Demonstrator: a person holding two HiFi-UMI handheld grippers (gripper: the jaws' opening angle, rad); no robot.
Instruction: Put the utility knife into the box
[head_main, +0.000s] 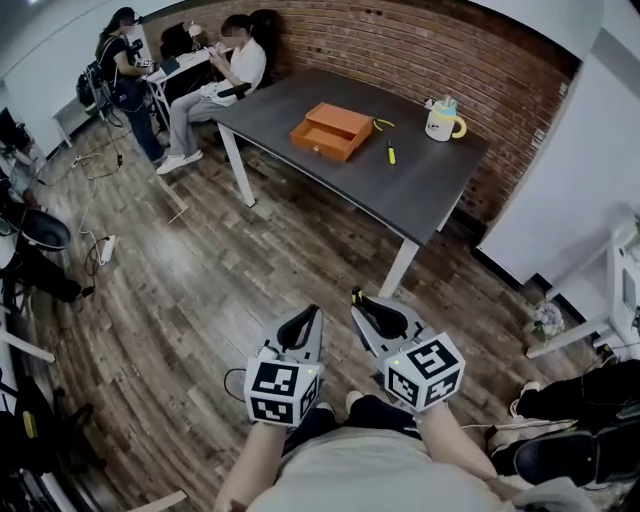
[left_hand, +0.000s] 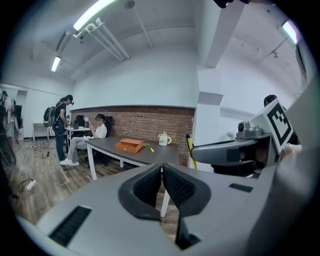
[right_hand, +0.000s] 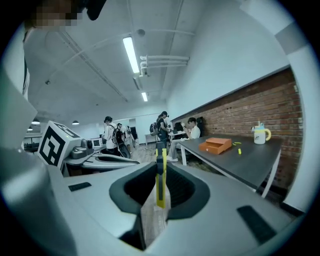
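Observation:
The orange box (head_main: 330, 130) lies on the dark table (head_main: 300, 95) with its drawer pulled out, and it also shows far off as the box (left_hand: 130, 145) and the box (right_hand: 216, 145). My right gripper (head_main: 358, 300) is shut on a yellow and black utility knife (right_hand: 160, 175), which stands upright between its pads. The knife's tip (head_main: 355, 295) pokes out past the jaws. Beside it, my left gripper (head_main: 315, 312) is shut with nothing in it; its fingers (left_hand: 150, 187) meet at their tips. Both grippers hang close to my body over the wooden floor, well short of the table.
On the table stand a white mug with a yellow handle (head_main: 443, 122), a small yellow tool (head_main: 390, 153) and a yellow cord (head_main: 383, 123). One person sits at the table's far left end (head_main: 235, 65) and another stands behind (head_main: 120, 50). A power strip (head_main: 105, 248) lies on the floor.

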